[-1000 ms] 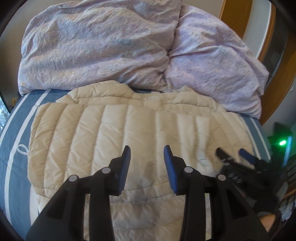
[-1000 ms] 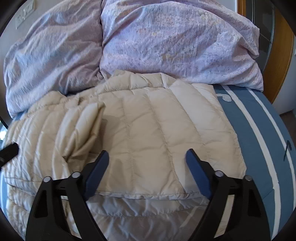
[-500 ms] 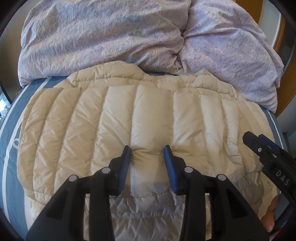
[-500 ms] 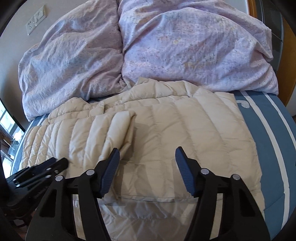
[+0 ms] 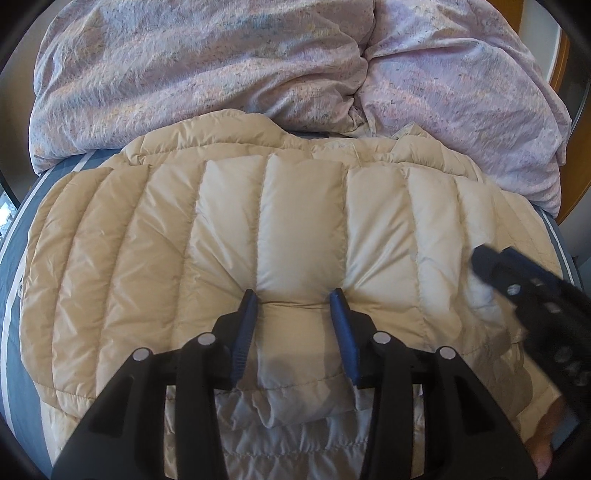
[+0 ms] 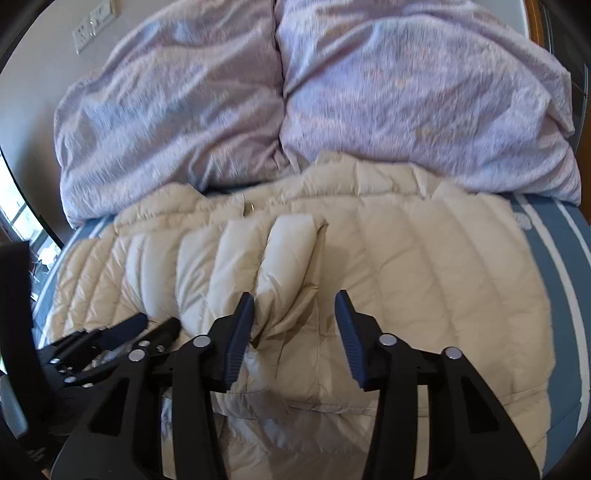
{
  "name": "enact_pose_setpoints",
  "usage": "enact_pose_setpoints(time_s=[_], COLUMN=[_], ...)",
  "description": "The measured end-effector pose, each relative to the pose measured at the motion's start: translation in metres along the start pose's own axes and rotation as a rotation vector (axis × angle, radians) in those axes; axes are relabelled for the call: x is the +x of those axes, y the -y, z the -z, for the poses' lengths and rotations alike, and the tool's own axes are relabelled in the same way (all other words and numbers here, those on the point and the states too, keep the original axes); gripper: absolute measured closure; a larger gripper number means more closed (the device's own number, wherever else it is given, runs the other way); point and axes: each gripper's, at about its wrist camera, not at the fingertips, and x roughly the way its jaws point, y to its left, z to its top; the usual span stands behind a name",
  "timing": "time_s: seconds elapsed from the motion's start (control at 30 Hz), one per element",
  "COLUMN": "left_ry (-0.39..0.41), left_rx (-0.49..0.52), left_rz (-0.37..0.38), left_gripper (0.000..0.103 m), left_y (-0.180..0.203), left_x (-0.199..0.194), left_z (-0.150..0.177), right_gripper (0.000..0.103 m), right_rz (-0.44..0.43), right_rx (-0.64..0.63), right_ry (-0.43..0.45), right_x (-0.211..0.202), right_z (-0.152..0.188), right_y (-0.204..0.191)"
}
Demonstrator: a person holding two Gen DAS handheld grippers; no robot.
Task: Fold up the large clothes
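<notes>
Jacket (image 5: 229, 236), beige and quilted, lies flat on the blue striped bedsheet (image 5: 11, 266) in the left view; left gripper (image 5: 293, 299) presses it, jaws part open around one puffed channel. Right view alone shows a wall socket (image 6: 92, 27) at 11 o'clock and right gripper (image 6: 295, 299) part open, nothing clamped, beside a raised fold (image 6: 288, 251)

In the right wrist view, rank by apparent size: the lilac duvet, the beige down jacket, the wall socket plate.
1-2. Lilac duvet and beige down jacket: similar spans, and the jacket lies nearer the camera, so unranked.
3. Wall socket plate: clearly smallest.
</notes>
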Motion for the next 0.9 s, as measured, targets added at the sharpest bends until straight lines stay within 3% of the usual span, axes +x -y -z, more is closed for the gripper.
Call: enact_pose_setpoints(time_s=[0.5, 0.9], left_ry=[0.004, 0.03], left_rx=[0.001, 0.002], left_rz=[-0.002, -0.02], left_gripper=[0.058, 0.052], left_y=[-0.001, -0.006], left_x=[0.002, -0.009], left_z=[0.001, 0.005], right_gripper=[0.06, 0.059], right_rz=[0.129, 0.161], right_rx=[-0.041, -0.063], right_ry=[-0.095, -0.085], right_x=[0.035, 0.037], right_z=[0.016, 0.017], right_y=[0.004, 0.001])
